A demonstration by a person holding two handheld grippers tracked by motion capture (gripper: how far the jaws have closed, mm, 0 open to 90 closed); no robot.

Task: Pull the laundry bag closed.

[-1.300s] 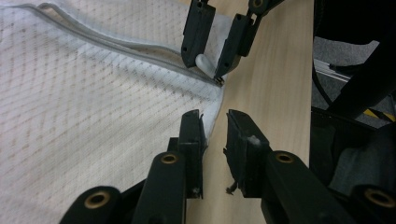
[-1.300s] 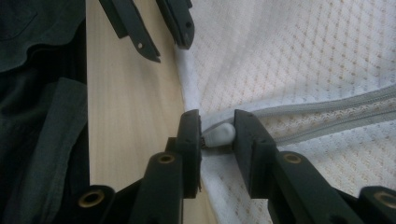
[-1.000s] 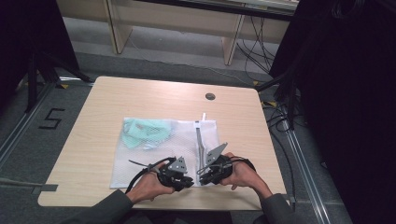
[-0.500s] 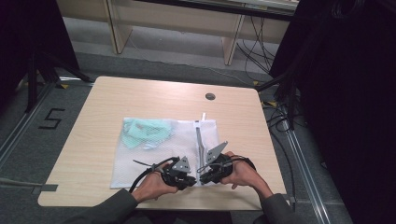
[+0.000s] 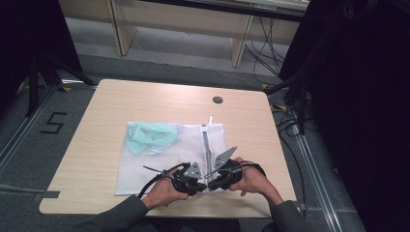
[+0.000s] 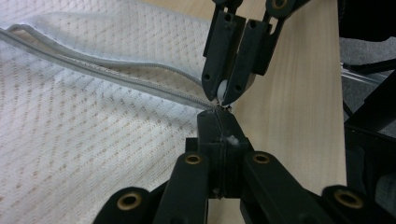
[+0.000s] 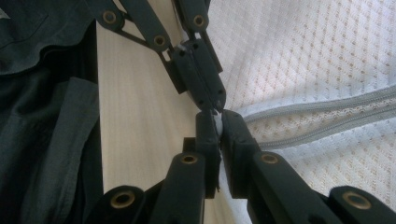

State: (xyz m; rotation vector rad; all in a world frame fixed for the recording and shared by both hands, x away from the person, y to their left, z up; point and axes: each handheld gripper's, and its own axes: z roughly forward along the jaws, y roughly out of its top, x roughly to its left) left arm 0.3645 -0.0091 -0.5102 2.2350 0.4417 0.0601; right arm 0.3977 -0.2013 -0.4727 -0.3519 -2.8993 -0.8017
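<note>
White mesh makes up the laundry bag (image 5: 167,159) that we see lying flat on the pale wooden table (image 5: 145,101) in the high view, with a grey zipper (image 5: 208,145) running from its far edge toward us. A mint-green garment (image 5: 147,137) shows through the mesh at about 10 o'clock from the bag's middle. At about 5 o'clock from the middle, at the near end of the zipper, our left gripper (image 5: 199,182) and right gripper (image 5: 209,182) meet nose to nose, each held in a hand.

From the left gripper view we look along the left gripper (image 6: 218,116), whose jaws have just been closing and now stand pressed together on the zipper (image 6: 116,77) end at the bag's edge. The right gripper (image 6: 223,100) comes down from 12 o'clock, its jaws pinched on a small white piece there. The mesh (image 6: 70,149) shows a fine diamond weave, and the zipper gapes open toward 10 o'clock.

From the right gripper view, the right gripper (image 7: 219,119) has its jaws together on a sliver of white, with the left gripper (image 7: 217,105) descending from 12 o'clock to touch it. The two grey zipper tracks (image 7: 327,116) spread apart toward 3 o'clock over the mesh (image 7: 303,51), and a dark sleeve (image 7: 42,116) sits at 9 o'clock.
</note>
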